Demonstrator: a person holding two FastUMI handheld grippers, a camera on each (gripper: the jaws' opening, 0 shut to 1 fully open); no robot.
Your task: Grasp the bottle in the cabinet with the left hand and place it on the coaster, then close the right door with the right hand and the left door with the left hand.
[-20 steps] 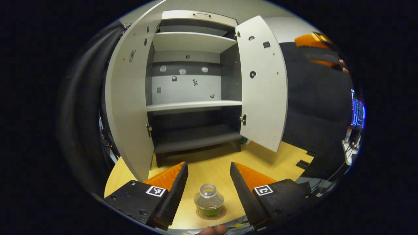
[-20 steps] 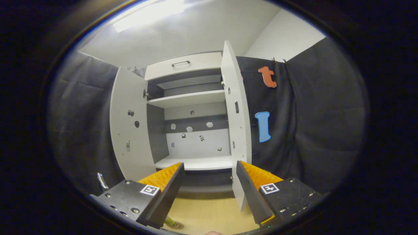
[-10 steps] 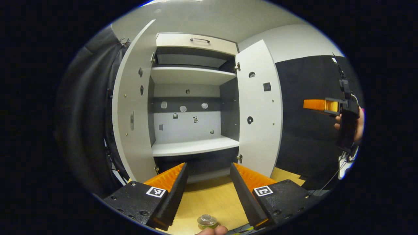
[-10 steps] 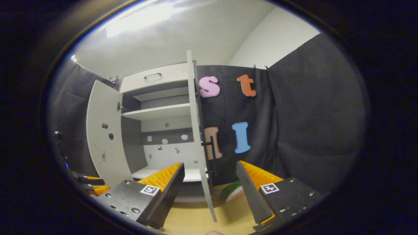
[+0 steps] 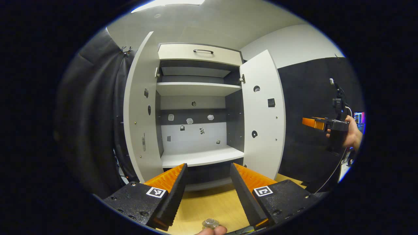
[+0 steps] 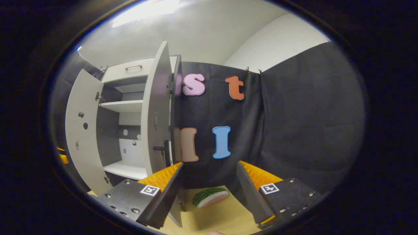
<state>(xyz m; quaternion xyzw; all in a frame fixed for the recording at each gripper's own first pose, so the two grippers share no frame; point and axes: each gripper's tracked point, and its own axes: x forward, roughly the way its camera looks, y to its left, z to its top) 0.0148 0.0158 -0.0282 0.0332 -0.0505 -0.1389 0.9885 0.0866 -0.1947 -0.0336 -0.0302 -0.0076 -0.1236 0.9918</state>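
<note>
The clear bottle (image 5: 210, 223) stands on the wooden table (image 5: 209, 204) at the bottom edge of the left gripper view, just its top showing. My left gripper (image 5: 209, 192) hangs open above and behind it, holding nothing. The white cabinet (image 5: 200, 107) faces me with the left door (image 5: 140, 114) and the right door (image 5: 263, 114) both open and bare shelves. My right gripper (image 6: 209, 192) is open and empty, to the right of the right door (image 6: 156, 114), whose outer face and dark handle (image 6: 162, 148) are near its left finger. Farther right, a hand (image 5: 352, 135) holds the right gripper (image 5: 315, 123).
A toy watermelon slice (image 6: 210, 196) lies on the table (image 6: 225, 215) between my right gripper's fingers, close to the black cloth wall (image 6: 294, 130). A drawer with a handle (image 5: 202, 51) tops the cabinet. The left door (image 6: 81, 130) swings far out.
The left gripper drew back and tilted up, so the bottle slid to the bottom edge. The right gripper swung right, around the right door to its outer side.
</note>
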